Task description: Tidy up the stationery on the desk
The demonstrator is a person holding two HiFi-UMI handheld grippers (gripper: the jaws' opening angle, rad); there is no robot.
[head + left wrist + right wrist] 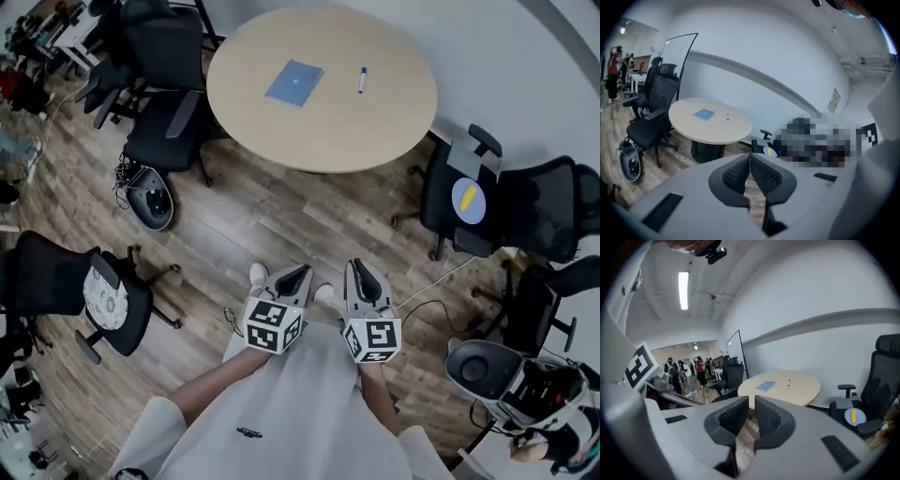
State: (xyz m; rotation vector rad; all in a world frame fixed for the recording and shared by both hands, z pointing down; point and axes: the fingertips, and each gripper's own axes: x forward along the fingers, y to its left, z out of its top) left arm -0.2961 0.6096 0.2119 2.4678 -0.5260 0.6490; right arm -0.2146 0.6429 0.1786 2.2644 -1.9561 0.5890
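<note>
- Black office chairs [164,66] crowd the left edge of the round worktop [328,131], on a wood floor [253,216].
- A blue notebook [294,82] lies left of the worktop's middle, with a pen [362,81] to its right, apart from it.
- The left gripper [296,274] is well short of the near edge; its fingers [736,174] are pressed together and empty.
- The right gripper [362,270] is just beside it; its fingers [768,418] are all but closed and empty.
- Another chair [469,202] stands off the right edge.
</note>
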